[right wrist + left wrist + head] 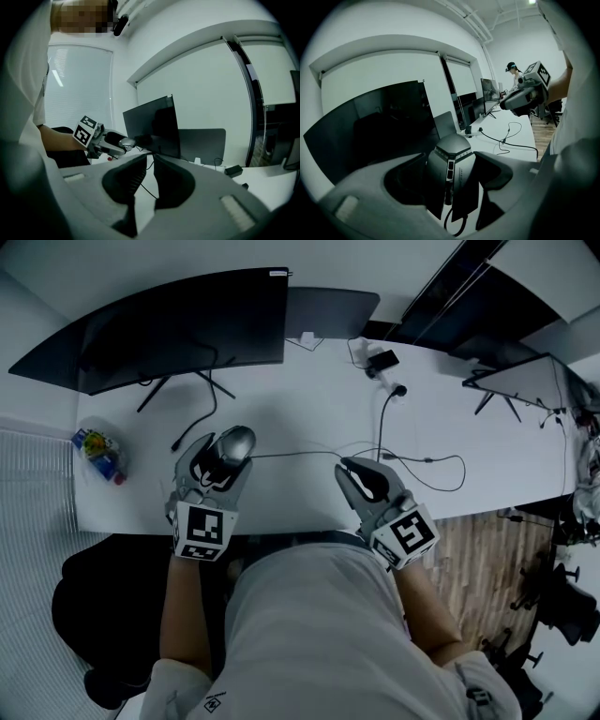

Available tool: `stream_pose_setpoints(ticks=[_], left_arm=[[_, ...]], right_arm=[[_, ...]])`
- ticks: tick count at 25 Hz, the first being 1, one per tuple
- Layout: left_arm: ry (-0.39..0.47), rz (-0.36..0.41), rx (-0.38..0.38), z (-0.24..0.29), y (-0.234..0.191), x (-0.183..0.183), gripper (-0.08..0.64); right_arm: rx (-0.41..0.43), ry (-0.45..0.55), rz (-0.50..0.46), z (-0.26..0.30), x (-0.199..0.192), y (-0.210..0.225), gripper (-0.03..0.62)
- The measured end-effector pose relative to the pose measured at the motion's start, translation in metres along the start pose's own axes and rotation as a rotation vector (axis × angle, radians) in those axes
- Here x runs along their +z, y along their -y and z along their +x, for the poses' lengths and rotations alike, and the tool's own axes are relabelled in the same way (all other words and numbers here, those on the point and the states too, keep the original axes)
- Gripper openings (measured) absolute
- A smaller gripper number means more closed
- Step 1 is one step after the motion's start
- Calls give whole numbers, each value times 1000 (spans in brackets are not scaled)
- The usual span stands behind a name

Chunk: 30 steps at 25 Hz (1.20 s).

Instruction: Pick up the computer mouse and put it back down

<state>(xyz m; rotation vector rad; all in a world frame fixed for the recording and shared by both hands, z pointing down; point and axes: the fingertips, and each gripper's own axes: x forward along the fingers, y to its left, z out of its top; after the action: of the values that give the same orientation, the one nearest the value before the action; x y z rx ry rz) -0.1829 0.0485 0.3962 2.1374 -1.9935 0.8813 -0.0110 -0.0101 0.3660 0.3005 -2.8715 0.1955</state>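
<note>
The left gripper [223,461] clamps the computer mouse [236,441] lengthwise between its jaws, over the desk [300,409], while the right gripper [354,472] (nearly closed, empty) hangs aside.

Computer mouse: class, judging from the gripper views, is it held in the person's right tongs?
No, the computer mouse sits clamped between the left tongs, while the right tongs are closed with nothing between them.

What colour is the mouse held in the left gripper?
Silver-grey computer mouse with dark side panels; clearest in the left gripper view.
</note>
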Motion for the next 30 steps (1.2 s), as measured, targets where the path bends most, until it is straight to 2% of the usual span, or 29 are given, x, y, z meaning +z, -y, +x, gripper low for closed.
stream_pose_setpoints(ticks=[6,15,21,30], left_arm=[[-7,6,21,-7,-3,1,331],[0,-1,9,-2,-2,1,330],[10,4,-41,16,7,2,330],[-15,43,-159,64,39,-5,330]], right_arm=[[7,0,1,3,1,-1,51],[-16,-3,8,-6,-2,0,51],[-74,-5,20,-23,-7,10,51],[-212,-22,55,-68,-21,34,51]])
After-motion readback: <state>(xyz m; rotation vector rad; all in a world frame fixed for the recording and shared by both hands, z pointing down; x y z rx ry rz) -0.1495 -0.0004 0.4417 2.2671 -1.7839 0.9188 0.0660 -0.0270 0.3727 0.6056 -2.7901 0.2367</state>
